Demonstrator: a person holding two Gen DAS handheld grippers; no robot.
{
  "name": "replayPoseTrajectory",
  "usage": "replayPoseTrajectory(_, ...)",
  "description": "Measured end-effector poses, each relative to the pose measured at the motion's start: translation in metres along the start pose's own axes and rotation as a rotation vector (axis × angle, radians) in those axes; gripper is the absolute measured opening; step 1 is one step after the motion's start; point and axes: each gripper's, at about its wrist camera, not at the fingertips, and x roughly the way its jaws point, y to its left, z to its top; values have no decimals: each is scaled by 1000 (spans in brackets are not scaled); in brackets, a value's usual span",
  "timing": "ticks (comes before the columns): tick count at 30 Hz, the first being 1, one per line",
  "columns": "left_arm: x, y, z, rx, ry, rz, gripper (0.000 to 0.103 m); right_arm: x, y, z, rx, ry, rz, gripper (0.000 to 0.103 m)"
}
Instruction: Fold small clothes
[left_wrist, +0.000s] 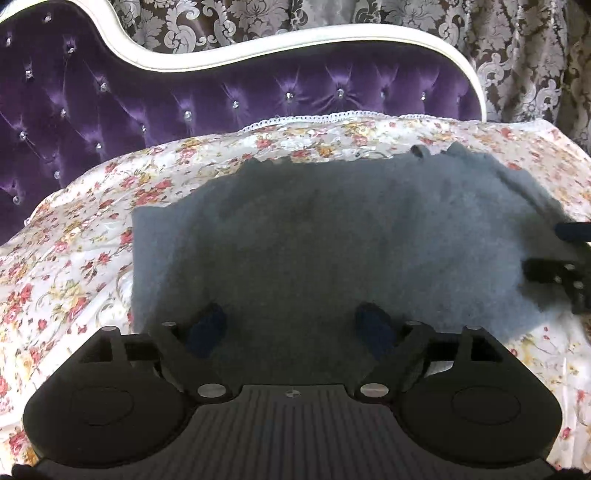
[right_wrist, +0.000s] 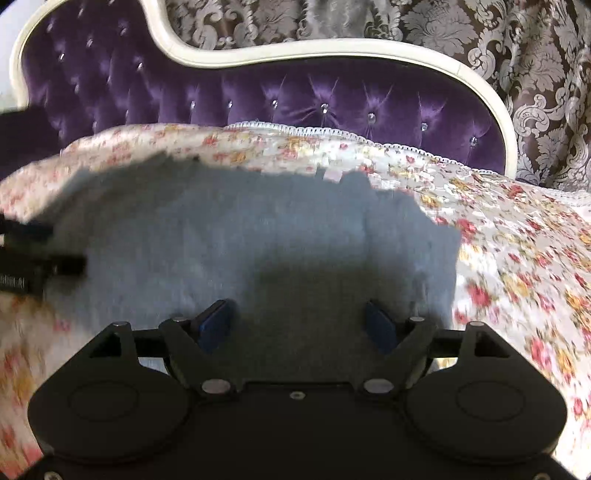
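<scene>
A bed with a tufted purple headboard (left_wrist: 229, 99) carries a flowered bedspread (left_wrist: 74, 258), and a grey fuzzy garment (left_wrist: 332, 229) lies spread flat directly on that spread.

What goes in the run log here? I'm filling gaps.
garment: grey, on floral cover | left gripper: open above it | right gripper: open above it

The grey garment (left_wrist: 332, 236) is matt, fuzzy cloth, lying on a floral bedspread (left_wrist: 74, 266) with a faint satin sheen and a lace-trimmed far edge. The headboard (left_wrist: 258, 99) is glossy purple tufted velvet with glinting crystal studs inside a smooth white frame. Both grippers are matt black plastic with shiny metal pins.
</scene>
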Motion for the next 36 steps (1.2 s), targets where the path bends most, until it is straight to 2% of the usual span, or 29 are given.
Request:
replayPoseTrajectory(4,-6,5,4,-45,28,-12,82,-14,-10,0,82,-32,44,84)
replayPoseTrajectory(9,-32,12,-10,-132,55,-64,82,-39,-43,-13,323,-75,122,85)
replayPoseTrajectory(13,-52,6,-33,-209,92,-106,82,-57,-57,-33,474,-49,190,94)
replayPoseTrajectory(15,-60,1,-44,-223,113,-109,82,-63,-56,-43,511,-20,208,95)
replayPoseTrajectory(20,-84,-10,-66,-258,76,-94,82,-88,-36,-61,449,-17,183,103)
replayPoseTrajectory(24,-98,-12,-68,-323,59,-54,82,-108,-18,-63,352,-76,92,103)
replayPoseTrajectory(28,-108,-18,-55,-265,1,-34,82,-118,-13,-54,294,-149,-24,103)
replayPoseTrajectory(30,-110,-19,-52,-242,-17,-44,81,-112,-23,-47,313,-133,0,100)
replayPoseTrajectory(31,-110,-20,-50,-233,-16,-48,81,-107,-32,-43,336,-123,45,92)
replayPoseTrajectory(33,-110,-22,-50,-226,-8,-51,81,-93,-53,-36,393,-115,102,83)
replayPoseTrajectory(36,-106,-25,-53,-226,28,-55,81,-69,-74,-28,427,-101,102,83)
